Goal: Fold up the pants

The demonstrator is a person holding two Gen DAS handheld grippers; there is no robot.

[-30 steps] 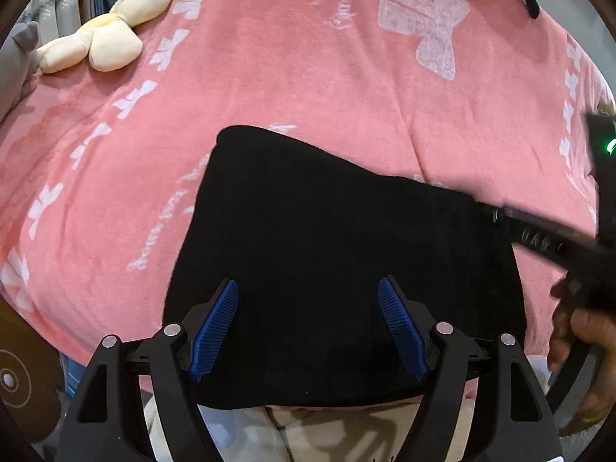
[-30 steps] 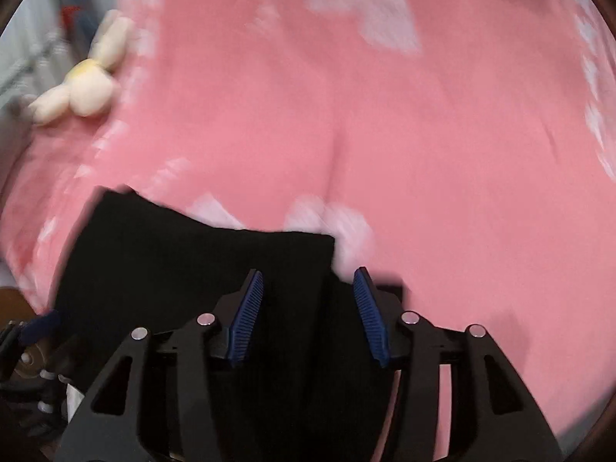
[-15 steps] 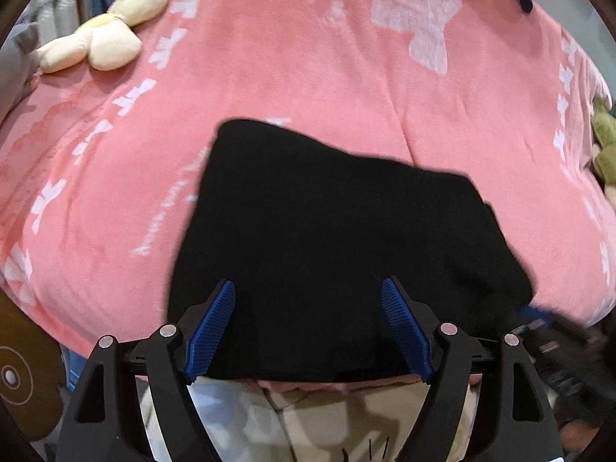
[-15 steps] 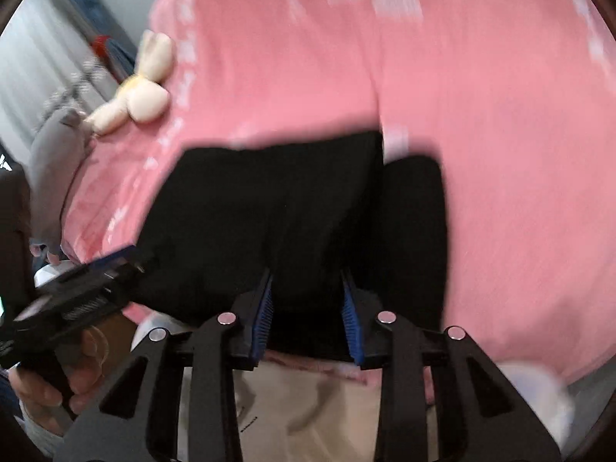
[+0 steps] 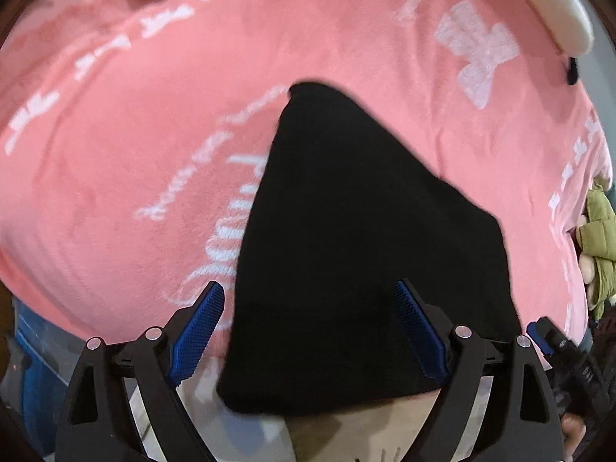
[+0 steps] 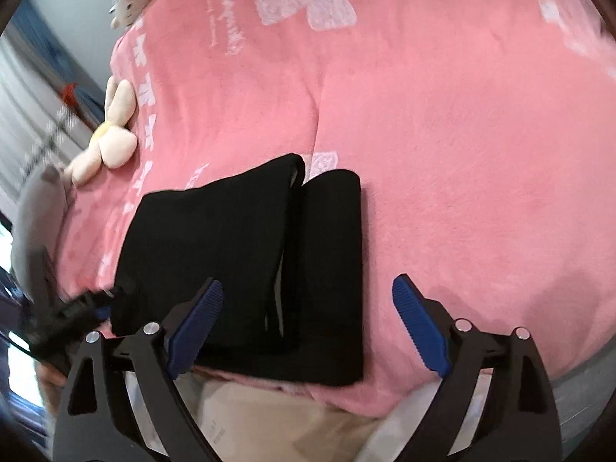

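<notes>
Left wrist view: my left hand-held gripper (image 5: 308,331) hangs over the near edge of the black pants (image 5: 369,254), jaws just been opening, now spread wide, pads clear of the cloth, nothing held.
Pants here: folded dark slab on the pink blanket (image 5: 134,146) of the bed, near corner drooping over the bed's edge.
Right wrist view: my right hand-held gripper (image 6: 308,327) stands wide too, jaws just sprung apart, holding nothing, cloth below and between them but untouched.
Pants there: the pants (image 6: 238,254) lie in two stacked layers, the top flap stopping short of the right strip, a pale seam showing in the step.
Handling, my guess: soft, light, limp, likely to sag and slide off its own fold.
Where to grip: I'd pinch a near corner through all layers, both sides together.
</notes>
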